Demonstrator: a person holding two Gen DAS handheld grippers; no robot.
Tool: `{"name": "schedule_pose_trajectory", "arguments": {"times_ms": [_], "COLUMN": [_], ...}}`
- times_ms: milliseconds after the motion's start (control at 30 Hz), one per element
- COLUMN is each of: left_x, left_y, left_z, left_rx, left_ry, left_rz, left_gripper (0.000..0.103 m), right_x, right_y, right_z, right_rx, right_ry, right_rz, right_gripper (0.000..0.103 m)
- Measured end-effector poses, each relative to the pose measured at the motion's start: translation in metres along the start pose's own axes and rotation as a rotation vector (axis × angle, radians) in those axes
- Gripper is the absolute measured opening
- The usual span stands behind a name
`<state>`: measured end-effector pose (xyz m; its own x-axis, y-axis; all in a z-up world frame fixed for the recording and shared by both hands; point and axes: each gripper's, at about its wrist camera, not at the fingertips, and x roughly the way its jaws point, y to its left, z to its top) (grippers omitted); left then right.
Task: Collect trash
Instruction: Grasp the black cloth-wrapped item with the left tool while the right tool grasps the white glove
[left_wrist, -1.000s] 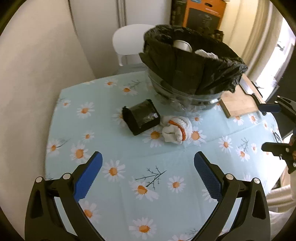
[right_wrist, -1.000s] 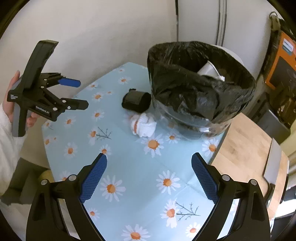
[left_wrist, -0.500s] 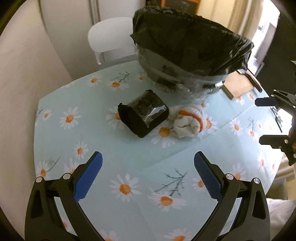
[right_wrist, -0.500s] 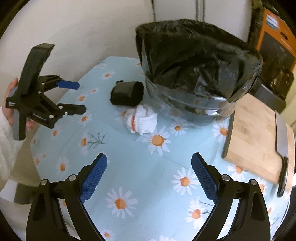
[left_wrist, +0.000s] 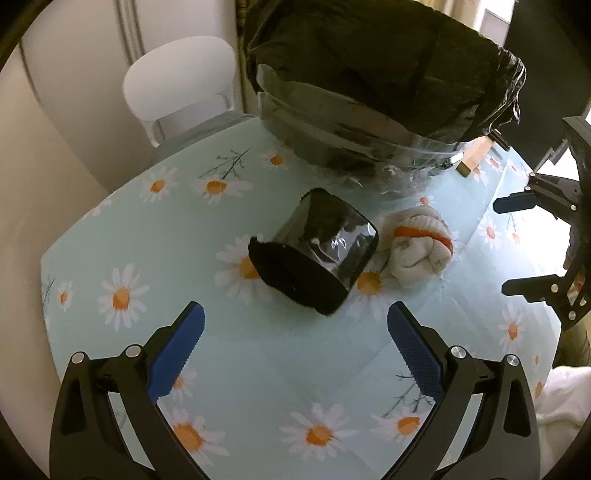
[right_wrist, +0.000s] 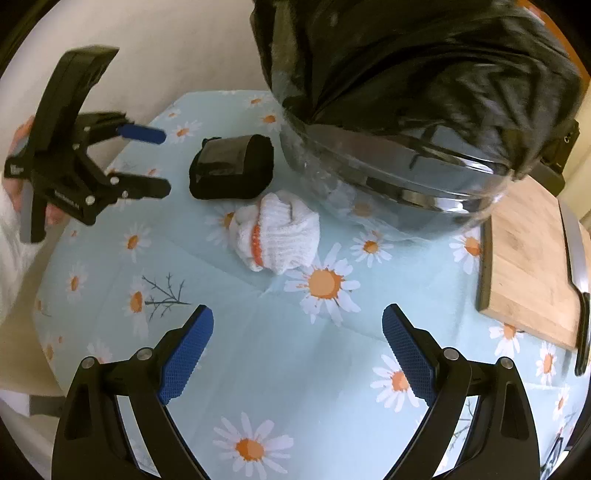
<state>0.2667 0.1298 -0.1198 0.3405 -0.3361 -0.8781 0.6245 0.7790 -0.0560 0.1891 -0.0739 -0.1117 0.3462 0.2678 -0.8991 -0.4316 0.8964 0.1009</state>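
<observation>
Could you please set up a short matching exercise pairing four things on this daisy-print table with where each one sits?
Things:
1. black roll wrapped in clear film
2. white knitted bundle with an orange band
3. clear bin lined with a black bag
4. wooden cutting board

Places:
A. at the table's right edge in the right wrist view
B. at the back of the table, tallest item
C. ahead of the open left gripper
D. between the roll and the bin's base

Pairs: 1-C, 2-D, 3-B, 4-A
</observation>
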Motion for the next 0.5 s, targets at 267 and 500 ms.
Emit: {"name": "schedule_pose_trajectory", "arguments": {"times_ms": [267, 500], "left_x": [0.018, 0.033], "left_y": [0.008, 0.02], "left_z": [0.014, 0.02], "left_rx": [0.129, 0.235], "left_ry": [0.003, 0.035], "left_rz": [-0.081, -0.137], "left_gripper": [0.097, 0.097], "right_x": [0.023, 0.048], "right_y": [0.005, 0.012], "right_z": [0.014, 0.029], "right_rx": [0.025, -0.012], "right_ry": [-0.018, -0.021], "right_rz": [0.022, 0.041], "right_gripper": [0.089, 0.089]}}
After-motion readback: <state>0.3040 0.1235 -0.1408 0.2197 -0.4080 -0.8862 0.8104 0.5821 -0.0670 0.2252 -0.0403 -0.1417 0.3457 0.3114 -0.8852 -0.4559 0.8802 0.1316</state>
